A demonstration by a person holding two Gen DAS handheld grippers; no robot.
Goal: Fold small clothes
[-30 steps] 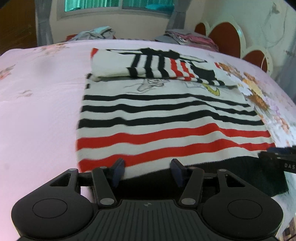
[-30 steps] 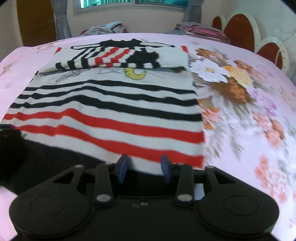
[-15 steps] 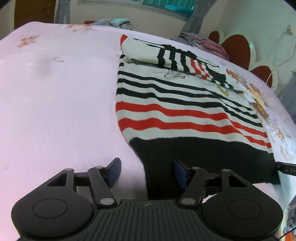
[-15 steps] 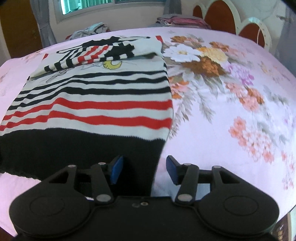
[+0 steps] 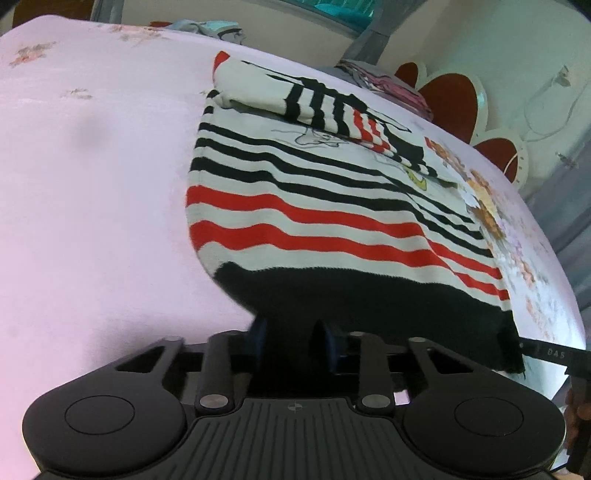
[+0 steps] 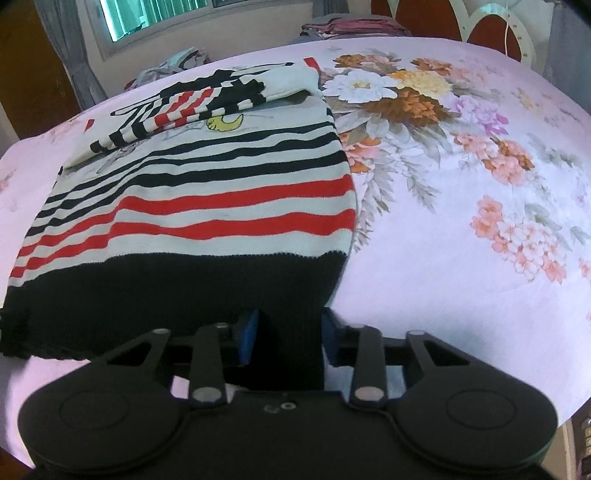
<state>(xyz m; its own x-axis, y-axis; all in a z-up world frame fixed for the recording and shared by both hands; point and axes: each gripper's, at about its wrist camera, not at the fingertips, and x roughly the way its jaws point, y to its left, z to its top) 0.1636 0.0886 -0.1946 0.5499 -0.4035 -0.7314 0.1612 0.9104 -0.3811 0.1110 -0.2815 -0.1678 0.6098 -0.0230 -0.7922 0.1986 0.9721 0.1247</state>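
A white sweater (image 5: 314, 206) with black and red stripes and a black hem lies on the pink bedsheet (image 5: 92, 184), its sleeves folded across the far end. My left gripper (image 5: 293, 341) is shut on the hem's left corner, which is lifted off the bed. The same sweater (image 6: 207, 206) shows in the right wrist view, where my right gripper (image 6: 288, 338) is shut on the hem's right corner. The tip of the right gripper (image 5: 546, 354) shows at the right edge of the left wrist view.
The sheet carries a flower print (image 6: 406, 96) to the right of the sweater. Piles of other clothes (image 6: 351, 26) lie at the far edge of the bed near the red and white headboard (image 5: 454, 99). A window (image 6: 155, 14) is behind.
Both grippers moved from over the striped part back to the hem corners, closed on the black hem and lifted it off the bed.
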